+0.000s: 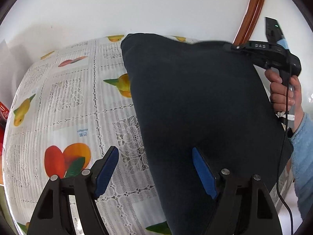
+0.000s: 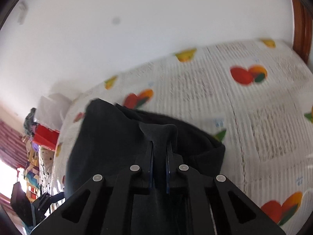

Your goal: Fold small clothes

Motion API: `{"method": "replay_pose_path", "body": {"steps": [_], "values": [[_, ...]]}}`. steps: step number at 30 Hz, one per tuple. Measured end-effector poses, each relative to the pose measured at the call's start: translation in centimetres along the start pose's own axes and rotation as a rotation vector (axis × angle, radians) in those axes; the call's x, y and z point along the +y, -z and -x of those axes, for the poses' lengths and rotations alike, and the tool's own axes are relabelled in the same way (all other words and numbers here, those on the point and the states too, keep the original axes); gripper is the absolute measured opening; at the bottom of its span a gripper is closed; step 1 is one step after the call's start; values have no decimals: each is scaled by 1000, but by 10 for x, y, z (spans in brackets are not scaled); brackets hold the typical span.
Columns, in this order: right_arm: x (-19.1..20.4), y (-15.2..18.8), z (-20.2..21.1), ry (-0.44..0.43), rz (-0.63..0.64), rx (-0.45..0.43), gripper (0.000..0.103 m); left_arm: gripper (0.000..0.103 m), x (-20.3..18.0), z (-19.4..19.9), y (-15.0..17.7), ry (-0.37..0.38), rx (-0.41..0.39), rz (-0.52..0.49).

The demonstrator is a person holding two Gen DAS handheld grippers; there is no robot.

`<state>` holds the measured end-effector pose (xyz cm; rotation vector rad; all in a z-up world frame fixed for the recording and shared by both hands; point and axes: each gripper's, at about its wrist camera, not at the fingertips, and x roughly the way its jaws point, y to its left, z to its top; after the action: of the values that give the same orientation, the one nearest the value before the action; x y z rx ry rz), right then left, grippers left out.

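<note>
Your right gripper (image 2: 159,146) is pinching a bunched fold of the dark garment (image 1: 195,98), its fingers pressed together on the cloth. The garment is lying on the fruit-print tablecloth (image 1: 68,107), reaching toward the wall. Your left gripper (image 1: 154,168) is hovering with fingers spread, one blue pad (image 1: 203,172) over the garment's near edge, the other over the tablecloth, gripping nothing.

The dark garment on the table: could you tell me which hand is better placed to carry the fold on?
Probably the right: its tongs are shut on a pinch of the dark garment, while the left tongs stand open above it.
</note>
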<state>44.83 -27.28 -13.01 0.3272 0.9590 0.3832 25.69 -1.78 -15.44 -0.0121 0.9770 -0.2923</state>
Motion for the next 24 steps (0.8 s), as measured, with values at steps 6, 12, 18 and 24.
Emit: {"method": "replay_pose_path", "body": {"steps": [6, 12, 18, 24], "values": [[-6, 6, 7, 104, 95, -115, 8, 77, 2, 1, 1, 28, 3, 6], [-26, 6, -8, 173, -30, 7, 19, 76, 2, 8, 4, 14, 6, 14], [-24, 23, 43, 160, -45, -20, 32, 76, 4, 19, 12, 11, 0, 31], [-16, 52, 35, 77, -56, 44, 39, 76, 2, 27, 22, -2, 1, 32]]}}
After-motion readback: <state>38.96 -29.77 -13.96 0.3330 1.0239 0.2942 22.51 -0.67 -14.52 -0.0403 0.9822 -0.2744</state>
